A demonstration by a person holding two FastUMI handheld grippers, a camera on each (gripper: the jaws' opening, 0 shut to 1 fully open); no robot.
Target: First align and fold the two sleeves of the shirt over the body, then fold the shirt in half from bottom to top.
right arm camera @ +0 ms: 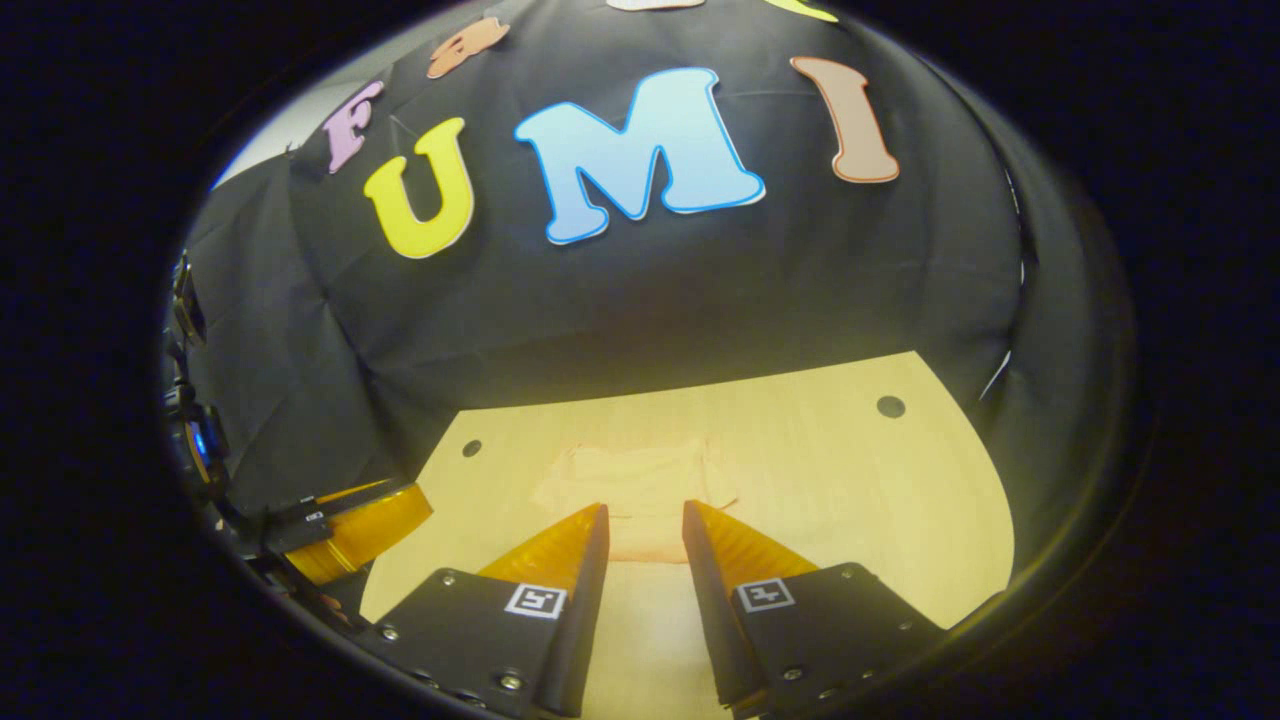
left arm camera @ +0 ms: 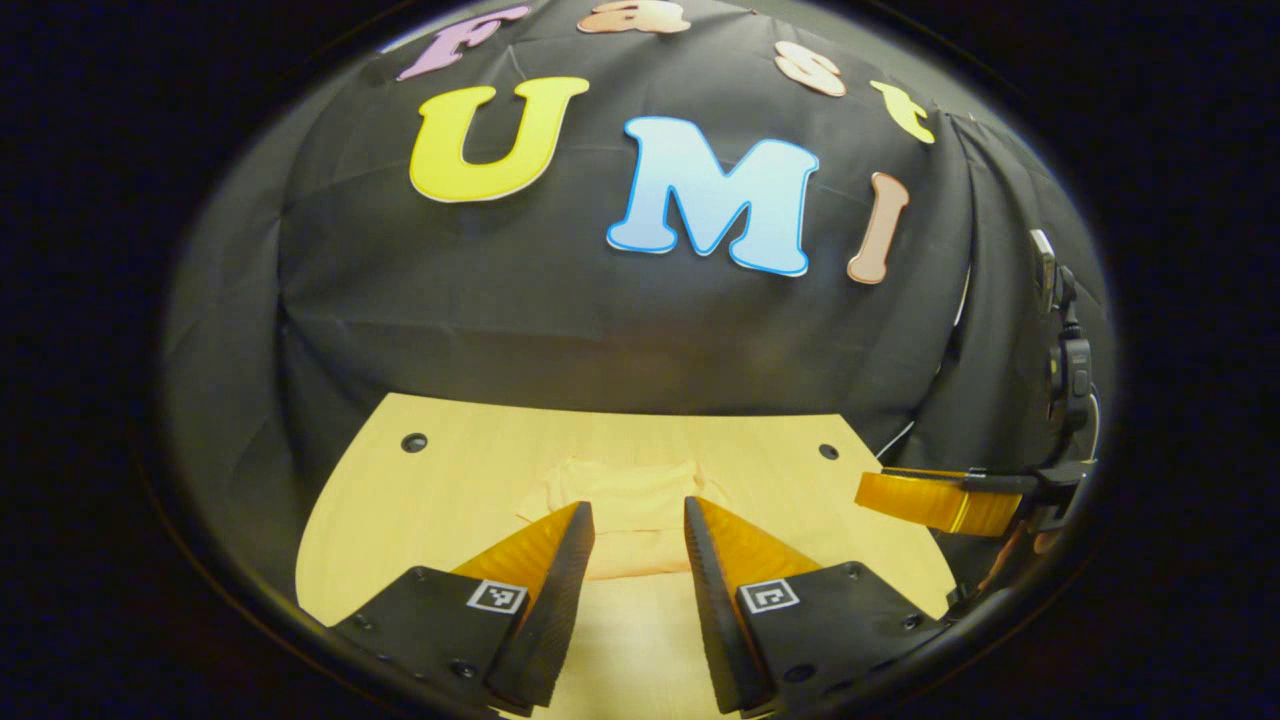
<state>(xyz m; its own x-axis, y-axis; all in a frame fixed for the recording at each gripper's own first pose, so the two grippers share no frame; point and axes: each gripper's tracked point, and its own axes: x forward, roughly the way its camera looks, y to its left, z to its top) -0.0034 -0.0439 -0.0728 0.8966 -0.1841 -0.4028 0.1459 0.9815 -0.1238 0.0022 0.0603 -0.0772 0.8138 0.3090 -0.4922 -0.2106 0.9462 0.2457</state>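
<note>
1. Fingers of left gripper (left arm camera: 640, 515) and right gripper (right arm camera: 645, 518) stand apart, holding nothing, above the table (right arm camera: 880, 480).
2. Beyond them the shirt (left arm camera: 625, 500) lies as a compact, apparently folded rectangle mid-table; little seems left.

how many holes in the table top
2. In the left gripper view, one hole lies near the far left corner of the table and one near the far right; others may be hidden.
</note>
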